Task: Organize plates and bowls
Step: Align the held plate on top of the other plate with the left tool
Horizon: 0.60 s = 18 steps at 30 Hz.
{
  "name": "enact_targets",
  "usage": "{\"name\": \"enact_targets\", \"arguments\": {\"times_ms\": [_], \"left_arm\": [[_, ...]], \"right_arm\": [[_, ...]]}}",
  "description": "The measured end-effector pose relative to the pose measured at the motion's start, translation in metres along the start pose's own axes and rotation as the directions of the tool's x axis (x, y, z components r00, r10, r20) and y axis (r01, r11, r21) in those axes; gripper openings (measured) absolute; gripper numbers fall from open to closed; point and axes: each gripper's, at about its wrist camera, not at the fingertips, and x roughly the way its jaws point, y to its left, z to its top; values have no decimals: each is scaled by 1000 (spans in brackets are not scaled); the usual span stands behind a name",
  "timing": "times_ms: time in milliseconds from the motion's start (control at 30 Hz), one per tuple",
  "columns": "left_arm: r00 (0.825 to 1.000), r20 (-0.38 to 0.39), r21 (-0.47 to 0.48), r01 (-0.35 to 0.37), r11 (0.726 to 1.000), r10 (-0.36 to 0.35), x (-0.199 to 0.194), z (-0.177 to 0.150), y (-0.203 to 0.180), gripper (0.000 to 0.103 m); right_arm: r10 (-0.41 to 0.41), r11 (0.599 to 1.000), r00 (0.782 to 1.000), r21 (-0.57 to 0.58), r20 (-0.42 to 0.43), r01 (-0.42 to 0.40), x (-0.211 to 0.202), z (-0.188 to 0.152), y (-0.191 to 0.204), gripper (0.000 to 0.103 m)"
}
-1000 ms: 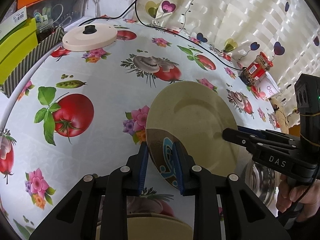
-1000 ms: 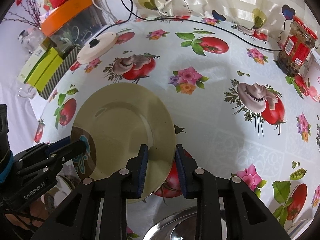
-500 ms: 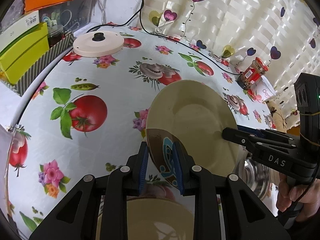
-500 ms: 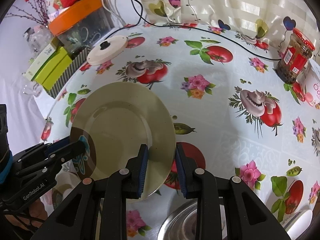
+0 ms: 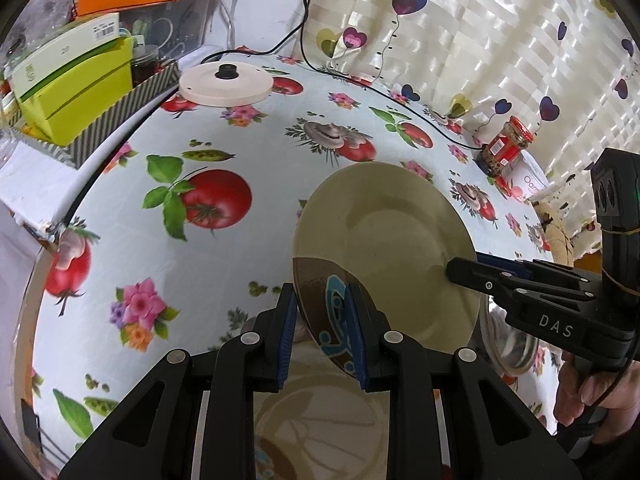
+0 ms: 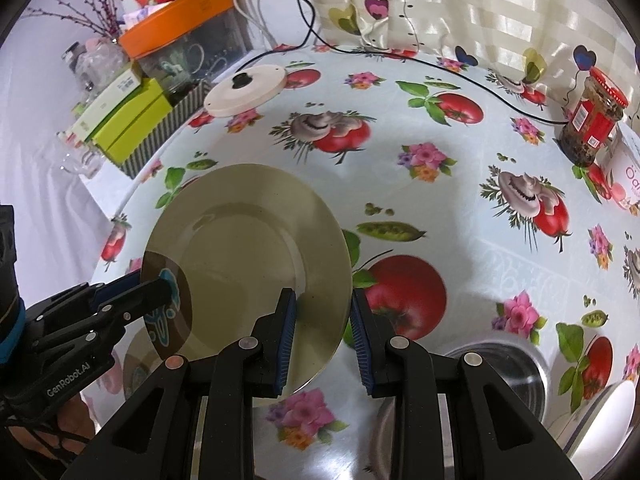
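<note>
Aloft, both claws apparently pinch the plate [image 5: 396, 240] rim.

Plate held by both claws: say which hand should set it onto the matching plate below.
Left, probably. The left claw grips the plate directly above the matching plate; a steel bowl lies beneath the right claw.

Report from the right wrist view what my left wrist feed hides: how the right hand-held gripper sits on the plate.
Observer: The plate's cream rim lies between both pads of the right hand-held gripper, opposite the brown patch.
Operator: Name what lies past the steel bowl.
Observer: Right of the steel bowl a white rounded object shows at the frame edge; I cannot tell what it is.
</note>
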Motion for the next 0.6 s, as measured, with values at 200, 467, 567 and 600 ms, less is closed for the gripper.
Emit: {"name": "enact_targets", "arguments": {"times_ms": [200, 467, 567, 600], "left_arm": [[1000, -6, -5, -14, 1000, 14, -8, -14, 6, 25], [999, -13, -15, -43, 999, 42, -23, -37, 14, 25], [999, -19, -17, -49, 999, 49, -26, -44, 17, 25], [998, -22, -20, -52, 998, 51, -28, -47, 18, 25]], "right_arm": [[9, 1000, 1000, -8, -10, -9, -1, -13, 13, 27], [18, 999, 1000, -28, -26, -19, -3, -32, 31, 27], [23, 999, 999, -31, -32, -24, -3, -40, 37, 27], [25, 999, 999, -31, -35, -26, -3, -42, 38, 27]]}}
